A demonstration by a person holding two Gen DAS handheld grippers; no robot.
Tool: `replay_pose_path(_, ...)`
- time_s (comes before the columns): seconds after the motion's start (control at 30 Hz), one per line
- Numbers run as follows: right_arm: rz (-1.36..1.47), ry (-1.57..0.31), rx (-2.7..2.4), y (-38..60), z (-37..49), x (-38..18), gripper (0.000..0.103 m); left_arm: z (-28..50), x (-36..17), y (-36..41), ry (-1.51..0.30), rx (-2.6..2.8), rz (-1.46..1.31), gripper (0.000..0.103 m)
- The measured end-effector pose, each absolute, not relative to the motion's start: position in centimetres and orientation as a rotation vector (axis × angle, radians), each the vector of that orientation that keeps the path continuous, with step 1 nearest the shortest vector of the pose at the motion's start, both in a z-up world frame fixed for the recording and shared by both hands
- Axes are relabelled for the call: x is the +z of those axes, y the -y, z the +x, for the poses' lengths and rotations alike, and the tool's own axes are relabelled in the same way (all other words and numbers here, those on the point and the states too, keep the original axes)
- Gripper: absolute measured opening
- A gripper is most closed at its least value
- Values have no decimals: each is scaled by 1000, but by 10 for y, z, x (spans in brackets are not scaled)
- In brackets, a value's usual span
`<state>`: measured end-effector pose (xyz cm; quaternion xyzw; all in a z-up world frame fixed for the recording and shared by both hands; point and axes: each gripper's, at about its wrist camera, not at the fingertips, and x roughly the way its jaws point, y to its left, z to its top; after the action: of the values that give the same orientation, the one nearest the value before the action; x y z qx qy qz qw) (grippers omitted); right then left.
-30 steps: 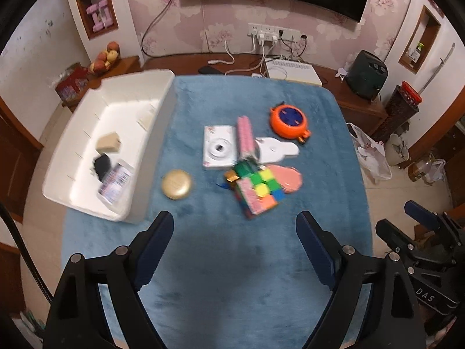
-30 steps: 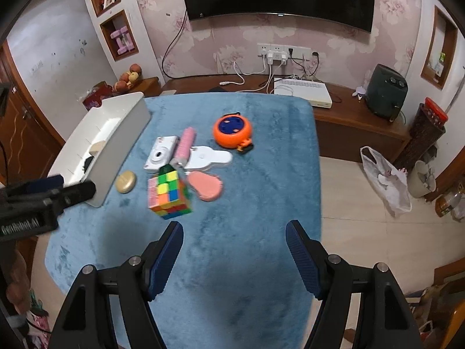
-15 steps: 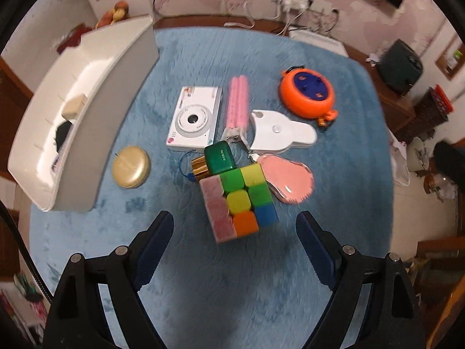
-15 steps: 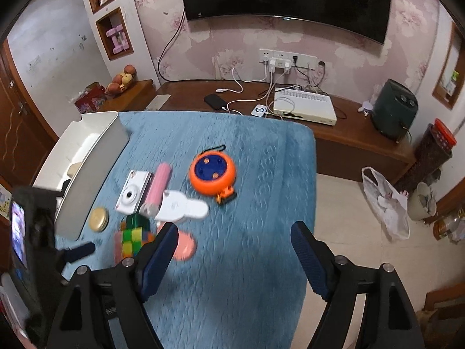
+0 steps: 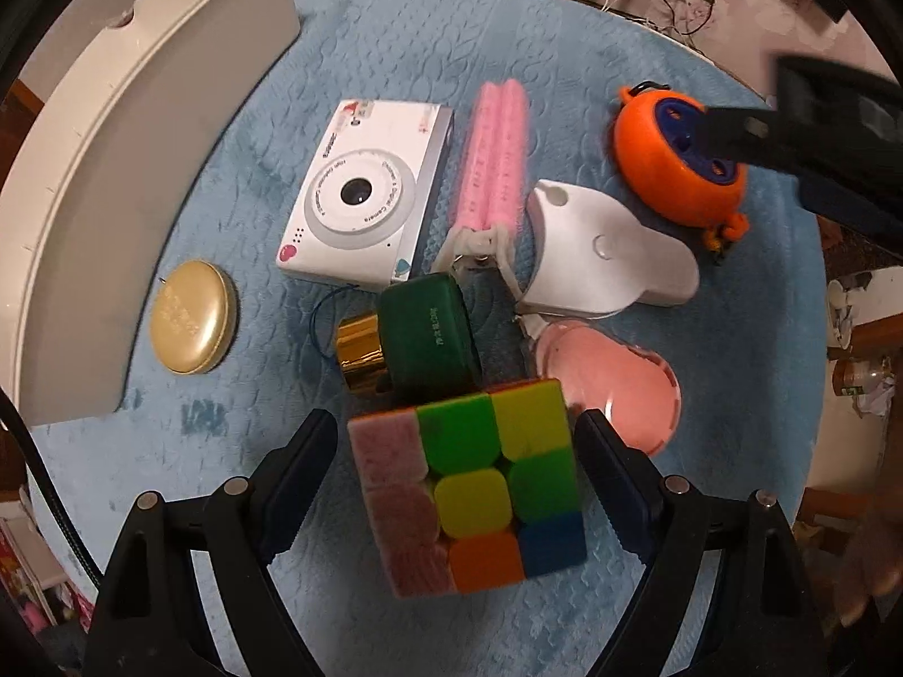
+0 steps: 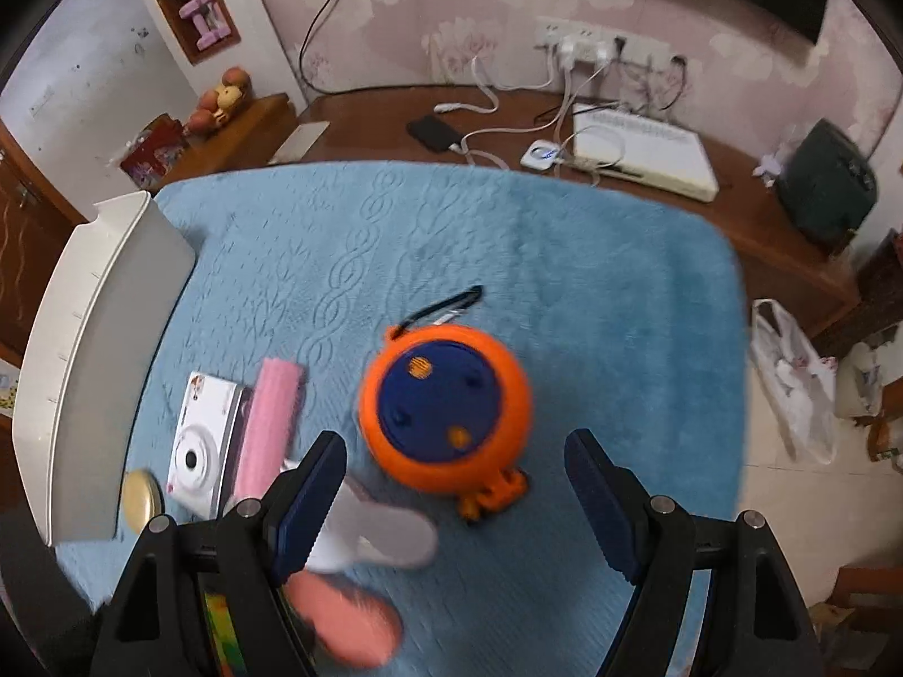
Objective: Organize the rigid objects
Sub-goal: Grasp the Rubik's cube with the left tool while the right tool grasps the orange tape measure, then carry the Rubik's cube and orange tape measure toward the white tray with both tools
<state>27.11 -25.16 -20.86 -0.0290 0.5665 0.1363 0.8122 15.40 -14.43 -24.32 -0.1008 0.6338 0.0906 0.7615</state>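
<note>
In the left wrist view my open left gripper (image 5: 457,457) straddles a colourful puzzle cube (image 5: 468,485) on the blue cloth, fingers apart from its sides. Beyond it lie a green box (image 5: 426,333), a gold cylinder (image 5: 361,352), a white toy camera (image 5: 367,192), a pink roller (image 5: 496,146), a white flat piece (image 5: 604,248), a pink oval (image 5: 609,389) and a gold round tin (image 5: 189,324). In the right wrist view my open right gripper (image 6: 454,465) hovers over the orange and blue round toy (image 6: 446,406).
A white divided bin (image 5: 113,169) stands along the cloth's left edge; it also shows in the right wrist view (image 6: 96,350). A wooden shelf (image 6: 508,130) behind the table carries cables, a phone and a white box. The table's right edge drops to the floor.
My left gripper has dropped forward so the cube now sits between its fingers. My right gripper has moved forward and down over the orange round toy.
</note>
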Motion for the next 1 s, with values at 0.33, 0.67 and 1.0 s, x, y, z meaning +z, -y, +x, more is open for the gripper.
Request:
replay_pose_path(0.33,-194,-1285,262,227,293,-251,82,155,-245,126,-1378,185,-272,88)
replay_pose_path(0.67,-201,-1253,259,223,297,-251,81,158,-243,130,-1439,94,-253,63)
replay_pose_path(1.0,-130,-1239,290,232,260,-232,81,125,-229,144,-1414,57,-102,60)
